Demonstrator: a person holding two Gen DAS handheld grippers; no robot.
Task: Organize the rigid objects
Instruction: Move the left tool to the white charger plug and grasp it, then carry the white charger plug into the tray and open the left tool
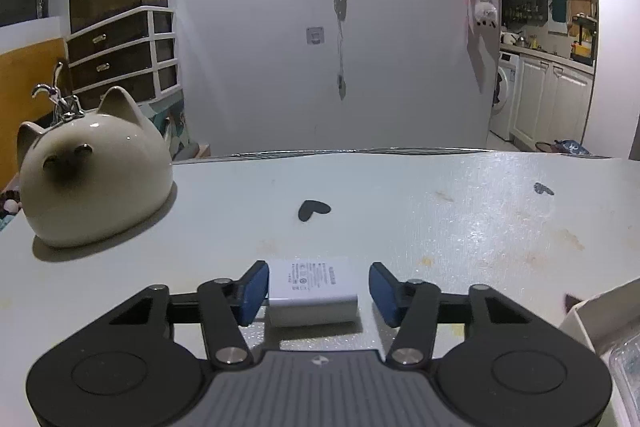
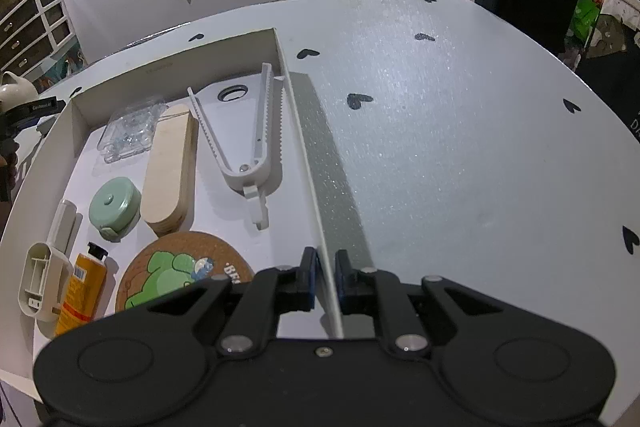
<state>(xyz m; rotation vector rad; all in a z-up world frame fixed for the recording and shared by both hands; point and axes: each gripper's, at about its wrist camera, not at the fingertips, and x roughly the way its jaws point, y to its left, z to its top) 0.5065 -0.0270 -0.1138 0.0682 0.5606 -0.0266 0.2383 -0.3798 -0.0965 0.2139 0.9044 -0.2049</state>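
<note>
White card walls frame the shallow box (image 2: 176, 61) that we take as our landmark on the pale bench (image 2: 460, 147), and we read the scene from left to right around it. Well off the box's left side, in the left wrist view, we see a cream ceramic cat-shaped pot (image 1: 94, 183) standing on the bench, and nearer to the box a white charger block (image 1: 314, 293) lying flat with its printed face up. Our left gripper (image 1: 316, 293) straddles that charger: the blue pad on one side is touching or very nearly touching it, while the other pad stands apart with a clear gap, so the gripper is not yet clamped and counts as open around the block. Inside the box, against its left wall, we find a grey-white plastic scoop-like tool (image 2: 46, 267), then an orange tube with a black cap (image 2: 82, 291) just beside it. Next come a mint-green round case (image 2: 115, 205), a clear plastic blister pack (image 2: 130, 131) toward the far wall, and a pale wooden oblong piece (image 2: 170, 169). A cork coaster with a green print (image 2: 180, 271) lies at the near side, partly hidden by our gripper. A white toothed clip (image 2: 250, 135) rests close to the box's right wall. Our right gripper (image 2: 325, 281) is closed on that right wall, one blue pad inside the box and one outside. Beyond the wall to the right, the bench shows dark heart marks (image 2: 359, 101).
</note>
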